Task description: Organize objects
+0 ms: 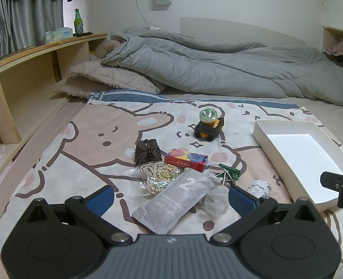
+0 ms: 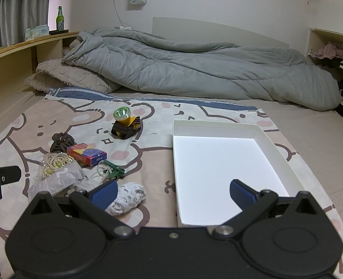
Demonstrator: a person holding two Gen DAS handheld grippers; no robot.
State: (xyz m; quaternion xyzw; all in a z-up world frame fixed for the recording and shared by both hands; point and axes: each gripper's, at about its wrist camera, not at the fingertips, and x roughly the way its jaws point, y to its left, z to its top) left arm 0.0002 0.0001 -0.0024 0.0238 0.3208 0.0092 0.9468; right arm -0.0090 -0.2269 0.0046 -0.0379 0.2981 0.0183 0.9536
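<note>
Small objects lie on a bear-print cloth on a bed. In the left wrist view: a grey packet marked 2 (image 1: 180, 197), a bead string in a clear bag (image 1: 158, 174), a brown hair claw (image 1: 147, 154), a red-blue card box (image 1: 186, 159), a green clip (image 1: 229, 171), a crumpled white wad (image 1: 259, 187) and a yellow headlamp (image 1: 208, 125). My left gripper (image 1: 171, 198) is open, its jaws on either side of the packet. The white empty box (image 2: 218, 155) lies to the right. My right gripper (image 2: 173, 193) is open, low over the box's near left corner, beside the wad (image 2: 127, 197).
A grey duvet (image 1: 218, 67) and a beige pillow (image 1: 101, 81) fill the far half of the bed. A wooden shelf (image 1: 32, 69) runs along the left with a green bottle (image 1: 77, 22). More shelves with clothes (image 2: 334, 53) stand at the right.
</note>
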